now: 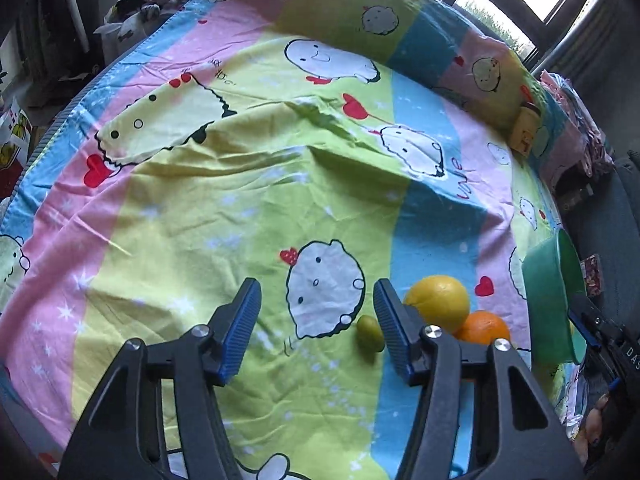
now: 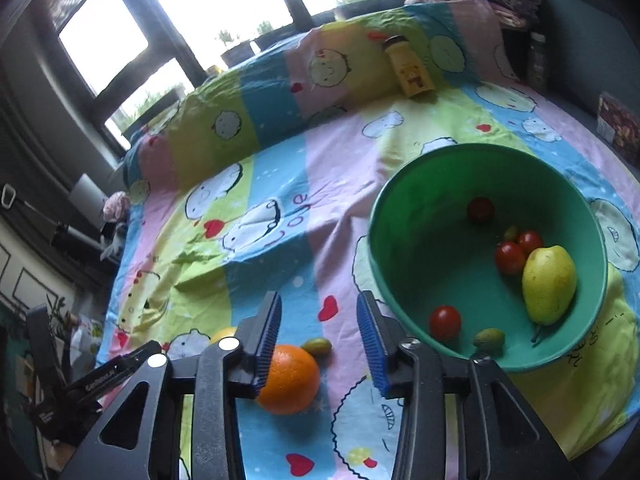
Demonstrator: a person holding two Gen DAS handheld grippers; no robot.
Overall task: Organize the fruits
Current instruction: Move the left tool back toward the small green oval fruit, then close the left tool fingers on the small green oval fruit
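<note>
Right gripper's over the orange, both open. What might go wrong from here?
1. The round orange sits off-centre, against the right gripper's left finger; closing may roll it on the wrinkled cartoon bedsheet.
2. The small green oval fruit beside it could get knocked.
3. The green plastic bowl sits close; the swing could clip its rim.

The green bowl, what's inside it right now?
The green bowl holds a yellow pear, four red tomatoes and two small green fruits. The pear may hide something behind it.
</note>
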